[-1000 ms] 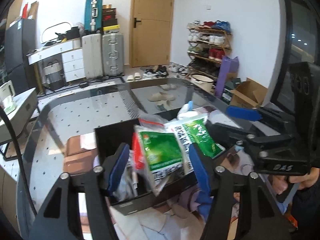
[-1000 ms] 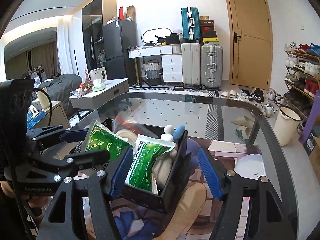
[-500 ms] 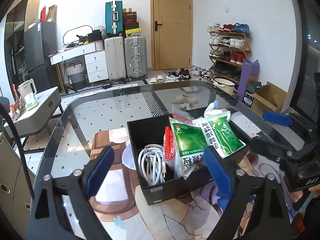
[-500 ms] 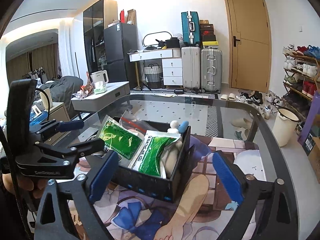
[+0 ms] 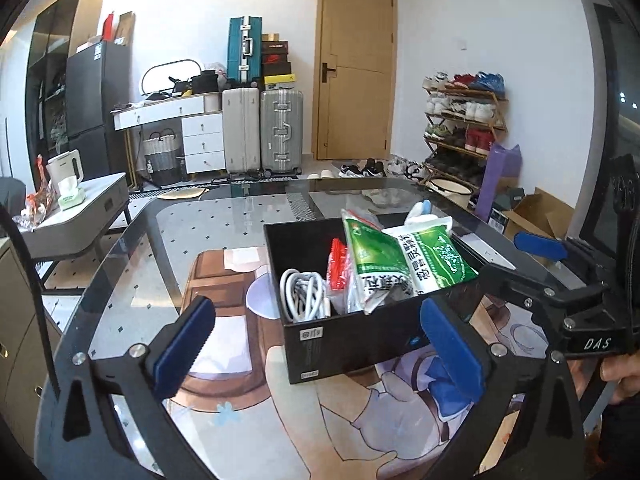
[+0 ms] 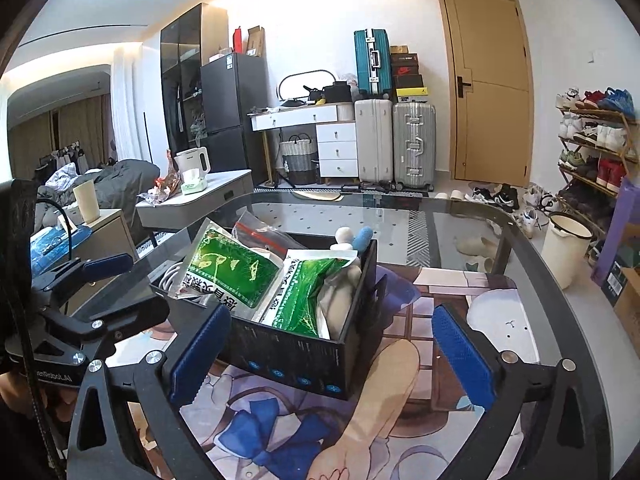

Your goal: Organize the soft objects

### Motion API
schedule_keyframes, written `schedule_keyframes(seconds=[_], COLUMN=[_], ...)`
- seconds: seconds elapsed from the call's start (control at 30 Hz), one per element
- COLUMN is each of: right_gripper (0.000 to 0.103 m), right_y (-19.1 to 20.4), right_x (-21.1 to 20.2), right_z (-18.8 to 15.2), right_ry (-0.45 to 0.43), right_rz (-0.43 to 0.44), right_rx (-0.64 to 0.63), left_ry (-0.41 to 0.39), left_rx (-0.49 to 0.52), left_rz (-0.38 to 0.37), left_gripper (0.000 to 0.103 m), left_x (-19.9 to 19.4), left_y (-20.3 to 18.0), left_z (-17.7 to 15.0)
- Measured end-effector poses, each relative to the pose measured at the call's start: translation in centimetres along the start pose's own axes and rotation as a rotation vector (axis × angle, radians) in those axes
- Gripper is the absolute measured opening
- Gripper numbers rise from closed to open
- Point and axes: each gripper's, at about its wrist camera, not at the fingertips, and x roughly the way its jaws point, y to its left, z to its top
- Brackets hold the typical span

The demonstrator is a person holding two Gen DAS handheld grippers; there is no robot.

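A black box (image 5: pixel 344 332) stands on a printed mat on the glass table. Two green packets (image 5: pixel 372 256) (image 5: pixel 436 256) lean in it beside a coiled white cable (image 5: pixel 304 292) and a red-zip bag (image 5: pixel 338 256). A white and blue plush (image 6: pixel 348 236) sticks up at the far end. My left gripper (image 5: pixel 316 308) is a little back from the box's near corner, jaws opening, with nothing gripped. My right gripper (image 6: pixel 330 316) faces the box's other side (image 6: pixel 296 356), jaws also opening, pads clear of the packets (image 6: pixel 228 268) (image 6: pixel 308 292). Each gripper shows in the other's view (image 5: pixel 516 260) (image 6: pixel 132 284).
The glass table's dark rim (image 6: pixel 560 264) curves round the mat. A low grey side table (image 5: pixel 80 216) with a kettle stands left. Suitcases (image 5: pixel 280 132), a door, a shoe rack (image 5: pixel 464 120) and a white bucket (image 6: pixel 570 244) sit beyond.
Both grippers had their jaws around the green packets in the box. They have let go, widened and drawn back, and the packets now rest in the box.
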Motion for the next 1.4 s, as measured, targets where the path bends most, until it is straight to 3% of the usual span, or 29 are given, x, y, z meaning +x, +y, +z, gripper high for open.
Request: schedule_keyframes(seconds=[0.37, 0.6, 0.97, 1.4], right_gripper=[0.102, 0.102, 0.102, 0.102], right_y=[1.3, 1.5, 0.3, 0.5], right_x=[-0.7, -1.2, -1.1, -1.1], right_z=[0.1, 0.0, 0.1, 0.3], right_ry=[-0.03, -0.055, -0.041, -0.047], right_rz=[0.01, -0.003, -0.004, -0.006], right_rx=[-0.047, -0.053, 0.01, -0.005], left_ry=[-0.01, -0.009, -0.028, -0.037], left_rx=[-0.067, -0.048, -0.037, -0.027], left_rz=[0.027, 0.065, 0.066, 0.072], left_gripper=[0.103, 0.103, 0.103, 0.103], left_x=[0.5, 0.6, 0.2, 0.0], left_y=[1.3, 0.7, 0.3, -0.1], left_z=[-0.3, -0.4, -0.5, -0.5])
